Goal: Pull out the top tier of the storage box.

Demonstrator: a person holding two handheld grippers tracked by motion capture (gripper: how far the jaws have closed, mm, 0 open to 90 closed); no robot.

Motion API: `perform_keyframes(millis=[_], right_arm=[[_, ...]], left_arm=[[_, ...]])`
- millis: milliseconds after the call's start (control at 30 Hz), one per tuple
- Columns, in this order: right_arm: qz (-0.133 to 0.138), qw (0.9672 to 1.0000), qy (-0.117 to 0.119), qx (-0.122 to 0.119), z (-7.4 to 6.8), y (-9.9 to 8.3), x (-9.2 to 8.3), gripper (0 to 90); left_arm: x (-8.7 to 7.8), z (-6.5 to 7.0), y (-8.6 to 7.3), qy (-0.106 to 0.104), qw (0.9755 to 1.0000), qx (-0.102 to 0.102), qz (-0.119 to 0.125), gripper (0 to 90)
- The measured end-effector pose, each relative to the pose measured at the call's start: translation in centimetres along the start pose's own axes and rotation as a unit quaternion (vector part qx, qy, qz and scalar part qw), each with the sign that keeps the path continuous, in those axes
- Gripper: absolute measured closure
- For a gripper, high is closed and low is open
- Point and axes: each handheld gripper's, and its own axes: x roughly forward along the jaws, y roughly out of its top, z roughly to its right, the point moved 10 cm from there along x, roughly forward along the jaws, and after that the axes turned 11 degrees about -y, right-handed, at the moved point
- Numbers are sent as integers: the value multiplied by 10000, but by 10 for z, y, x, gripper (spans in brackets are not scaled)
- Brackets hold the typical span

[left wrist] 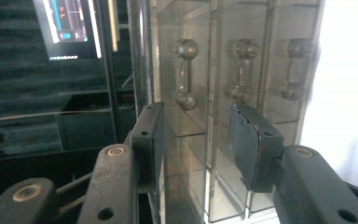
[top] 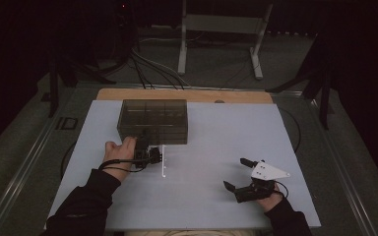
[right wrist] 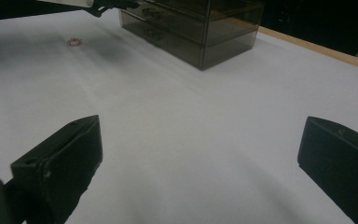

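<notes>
A smoked clear drawer box (top: 152,120) stands at the back left of the white table (top: 216,137). My left gripper (top: 141,142) is turned on its side right at the box's front. In the left gripper view the three drawer fronts (left wrist: 214,46) show sideways, each with a clear bar handle (left wrist: 185,74). My left gripper (left wrist: 203,135) has its jaws partly apart just short of the handles, and the pads press on nothing I can see. My right gripper (top: 235,173) hovers low at the front right, open wide with nothing between its fingers (right wrist: 200,140).
A small ring (right wrist: 74,42) lies on the table in front of the box (right wrist: 191,28). A wooden strip (top: 187,95) edges the table's far side. Beyond it stand a white frame (top: 221,29) and floor cables (top: 152,69). A lit screen (left wrist: 72,23) glows past the box.
</notes>
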Motion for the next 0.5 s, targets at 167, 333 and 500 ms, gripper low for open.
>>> perform_keyframes(millis=[167, 333, 500], right_arm=[[9, 10000, 2, 16, 0, 0, 0, 0], [7, 10000, 2, 11, 0, 0, 0, 0], [3, 10000, -1, 3, 0, 0, 0, 0]], left_arm=[[1, -2, 2, 74, 9999, 73, 12, 620], [3, -2, 5, 81, 9999, 95, 83, 680], [3, -4, 6, 65, 9999, 111, 8, 728]])
